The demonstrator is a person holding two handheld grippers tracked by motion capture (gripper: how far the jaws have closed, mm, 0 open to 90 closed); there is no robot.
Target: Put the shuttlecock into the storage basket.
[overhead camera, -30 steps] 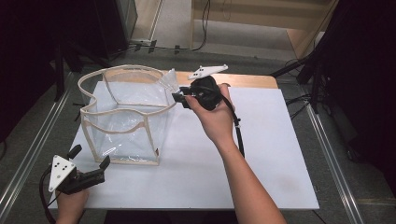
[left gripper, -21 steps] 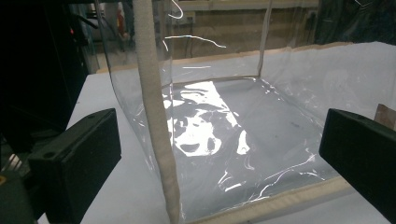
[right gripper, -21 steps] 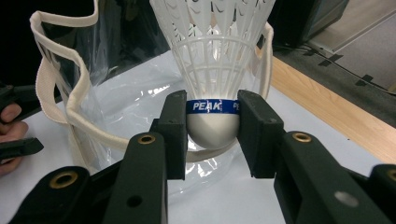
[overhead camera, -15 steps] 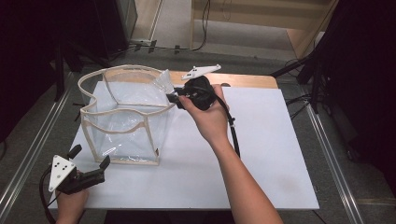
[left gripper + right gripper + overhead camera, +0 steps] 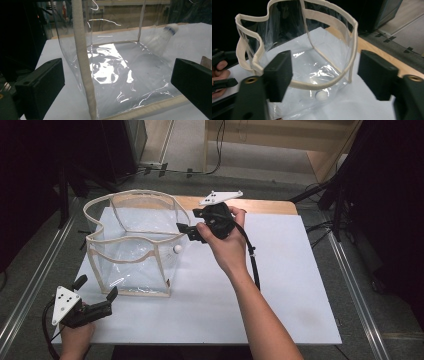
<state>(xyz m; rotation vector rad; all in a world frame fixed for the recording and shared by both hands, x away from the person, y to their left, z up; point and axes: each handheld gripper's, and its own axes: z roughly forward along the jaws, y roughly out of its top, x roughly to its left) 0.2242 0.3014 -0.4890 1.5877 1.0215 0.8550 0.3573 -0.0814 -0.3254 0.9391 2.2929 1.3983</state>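
Shuttlecock dropping into the clear bag

The right gripper, jaws just opened wide and empty, hangs above the bag; the shuttlecock falls inside, directly below.

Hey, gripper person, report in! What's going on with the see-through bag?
Right gripper jaws just opened, empty, above clear bag. Shuttlecock falling inside. Left gripper open, near corner. Nothing in the way.

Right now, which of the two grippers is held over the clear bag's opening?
The right gripper, jaws open at the clear bag's rim. The left gripper sits low at the table's near corner, beside the bag.
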